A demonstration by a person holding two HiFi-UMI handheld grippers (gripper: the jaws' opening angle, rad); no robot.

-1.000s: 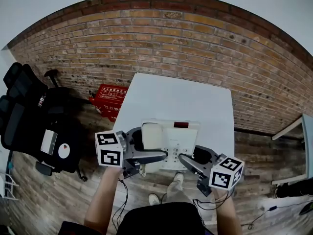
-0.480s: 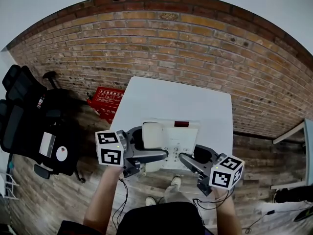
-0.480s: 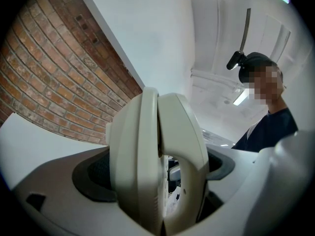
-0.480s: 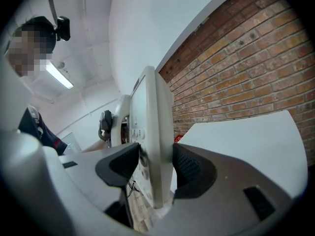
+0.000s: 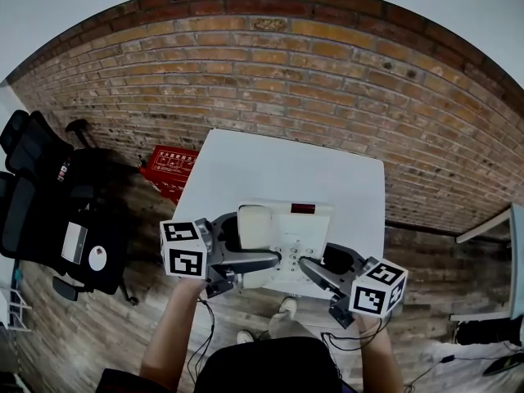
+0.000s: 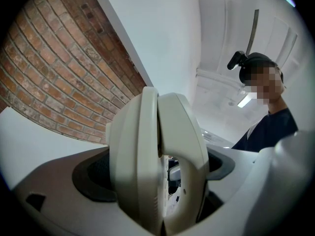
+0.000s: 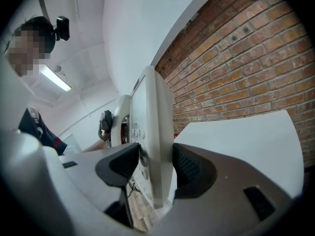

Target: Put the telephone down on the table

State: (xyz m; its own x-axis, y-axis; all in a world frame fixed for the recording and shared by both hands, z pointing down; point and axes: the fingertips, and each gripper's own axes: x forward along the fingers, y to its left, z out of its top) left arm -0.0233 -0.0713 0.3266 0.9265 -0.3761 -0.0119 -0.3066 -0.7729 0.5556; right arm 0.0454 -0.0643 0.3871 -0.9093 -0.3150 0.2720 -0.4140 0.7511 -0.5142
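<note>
The telephone [image 5: 288, 234] is carried between both grippers, its body flat and face up over the near edge of the white table [image 5: 278, 166]. The handset [image 5: 254, 224] lies in its cradle on the left side, with a small dark red display [image 5: 303, 209] at the top of the body and the keypad below it.

The left gripper [image 5: 250, 261] comes in from the left. In the left gripper view its jaws stand wide apart and are clenched on the telephone [image 6: 147, 156], pressing the handset [image 6: 184, 146] and the body beneath it together between the dark pads. The right gripper [image 5: 313, 268] comes in from the right. In the right gripper view its jaws are clamped on the thin right edge of the telephone [image 7: 153, 127], a ribbed pad [image 7: 189, 168] on either face.

From the head view it is hard to tell whether the underside of the telephone touches the table or hangs just above it. In the right gripper view the wooden floor shows under the near corner, and the table [image 7: 246, 132] spreads out beyond it.

A brick wall [image 5: 286, 80] runs behind the table. A black office chair [image 5: 45, 195] and a red crate [image 5: 169, 170] stand on the wooden floor [image 5: 426, 260] to the left.
</note>
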